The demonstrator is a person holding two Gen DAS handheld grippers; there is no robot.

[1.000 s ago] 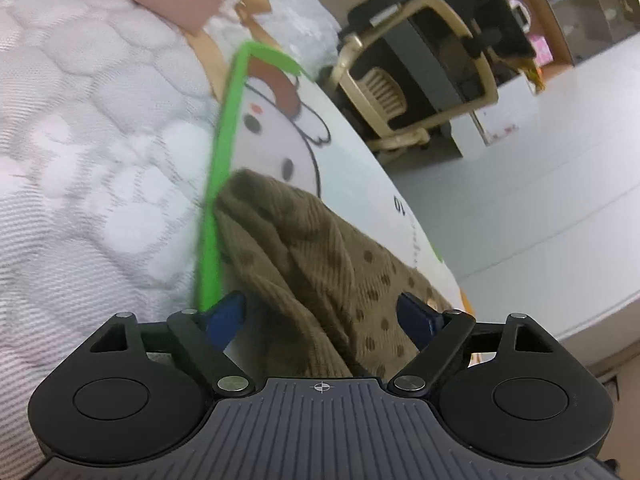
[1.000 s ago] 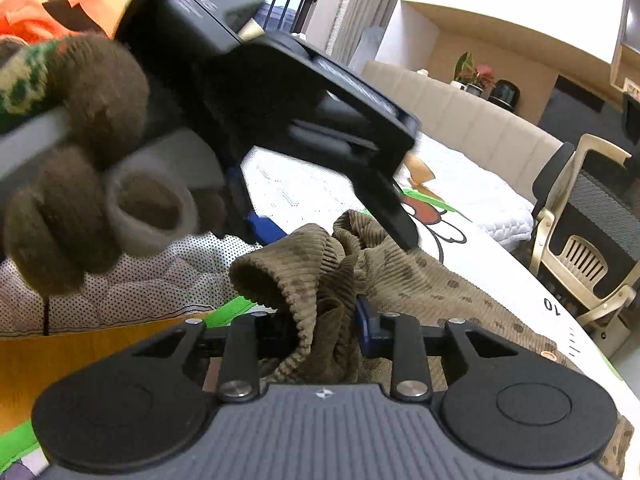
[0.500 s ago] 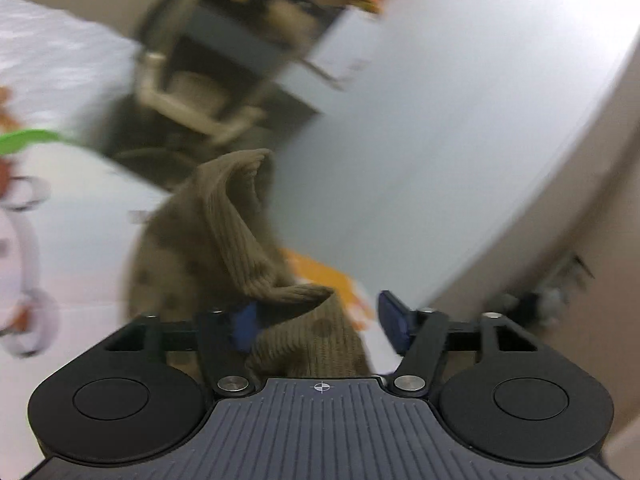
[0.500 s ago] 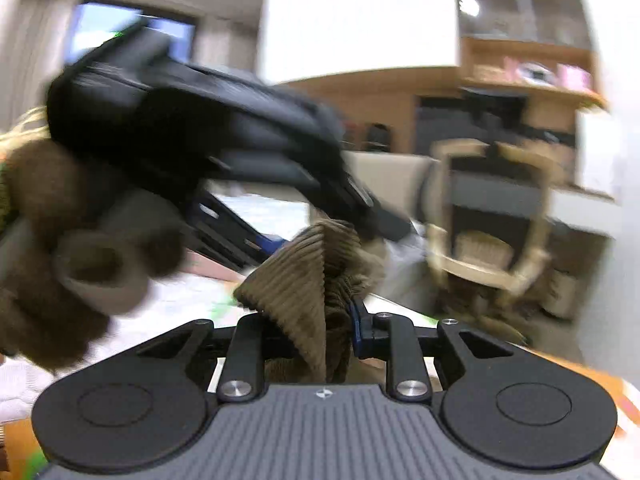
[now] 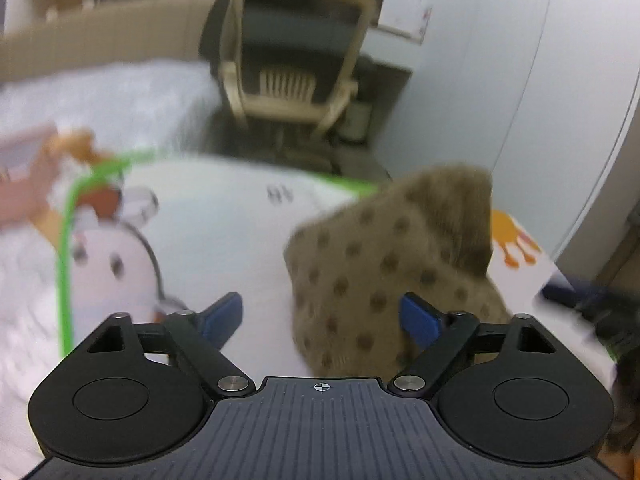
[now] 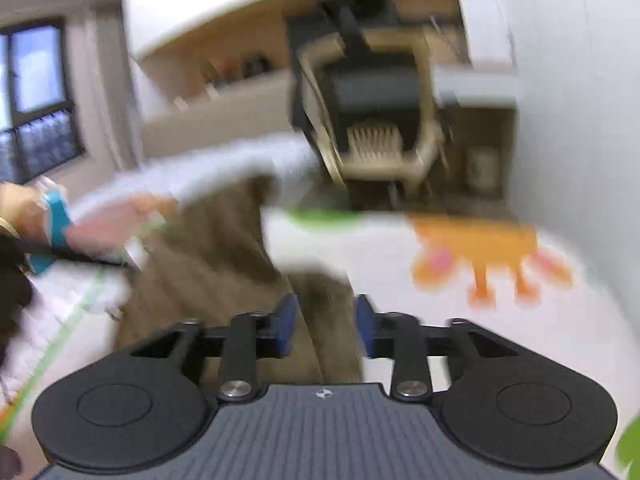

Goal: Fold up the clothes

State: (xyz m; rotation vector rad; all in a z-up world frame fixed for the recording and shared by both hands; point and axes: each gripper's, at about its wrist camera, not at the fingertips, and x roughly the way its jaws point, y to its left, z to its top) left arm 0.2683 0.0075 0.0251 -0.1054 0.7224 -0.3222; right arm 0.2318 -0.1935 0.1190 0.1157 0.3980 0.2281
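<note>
Brown dotted garment [image 5: 384,276] bunched on the cartoon-print play mat [image 5: 224,232]

It is an olive-brown ribbed knit with darker round dots, crumpled rather than flat, one corner standing up in a peak toward the mat's far edge, near the orange figure printed there. In the right wrist view the same cloth [image 6: 212,264] runs as a long rumpled band across the mat, a fold of it rising between the blue fingers [image 6: 285,322]; both views are blurred

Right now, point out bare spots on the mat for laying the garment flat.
Free: the white mat between the cartoon face and the garment; also by the orange print. Crowded: the pink box at far left.
</note>
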